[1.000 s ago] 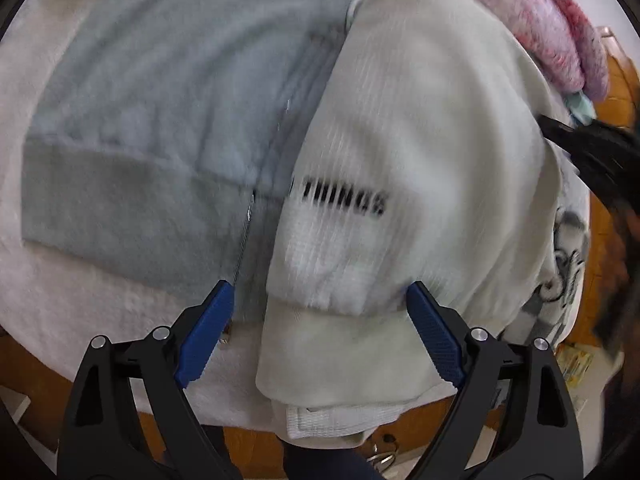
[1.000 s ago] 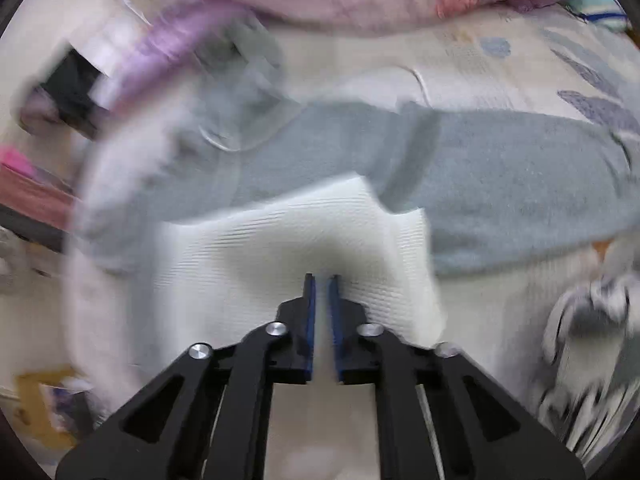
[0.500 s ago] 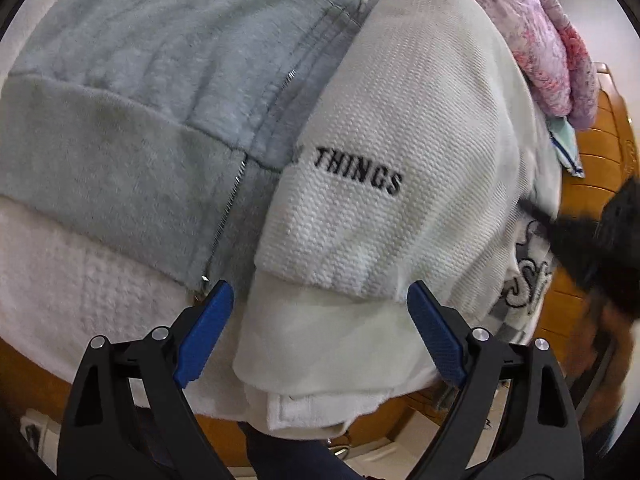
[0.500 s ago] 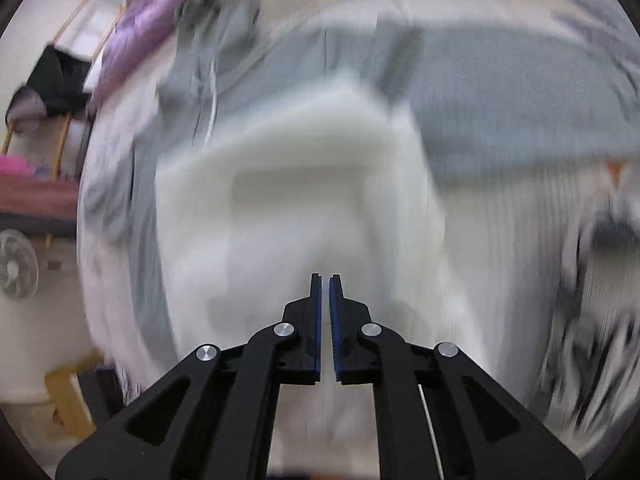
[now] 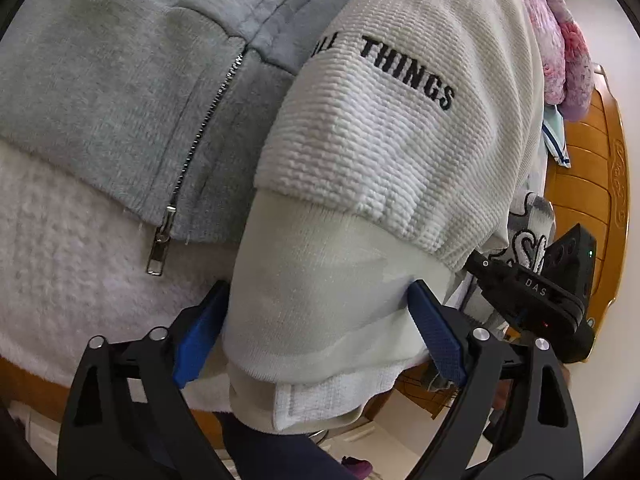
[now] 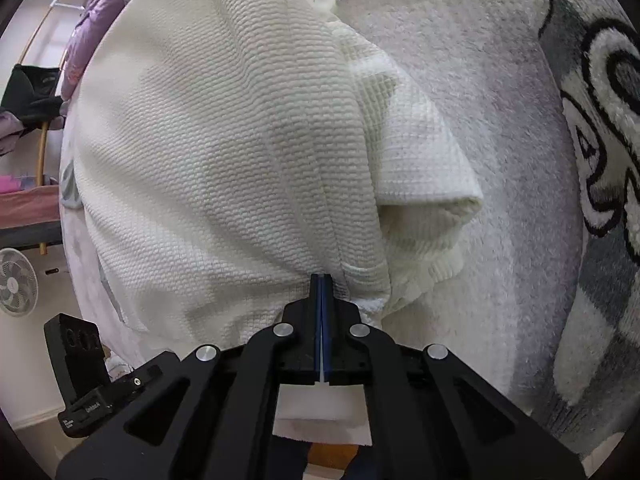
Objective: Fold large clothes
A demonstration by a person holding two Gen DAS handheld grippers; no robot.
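A white waffle-knit sweater (image 5: 392, 128) lettered "THINGS" lies folded over a grey zip hoodie (image 5: 120, 100) on the bed. My left gripper (image 5: 318, 336) is open wide, and the sweater's smooth inner layer bulges between its blue pads at the near edge. In the right wrist view the same sweater (image 6: 224, 140) bunches into pleats that run to my right gripper (image 6: 321, 280). That gripper is shut on the fabric, and a white strip shows behind its pads. Its black tip (image 5: 478, 264) reaches in at the sweater's right hem.
A fluffy white blanket (image 5: 60, 260) and a grey patterned blanket (image 6: 520, 160) cover the bed. Pink clothes (image 5: 560, 48) are piled at the far side by the wooden bed frame (image 5: 592, 160). A fan (image 6: 16, 284) stands on the floor to the left.
Both grippers have come down closer to the sweater. The left one now straddles its near edge. The right one swept across and now pinches the bunched fabric.
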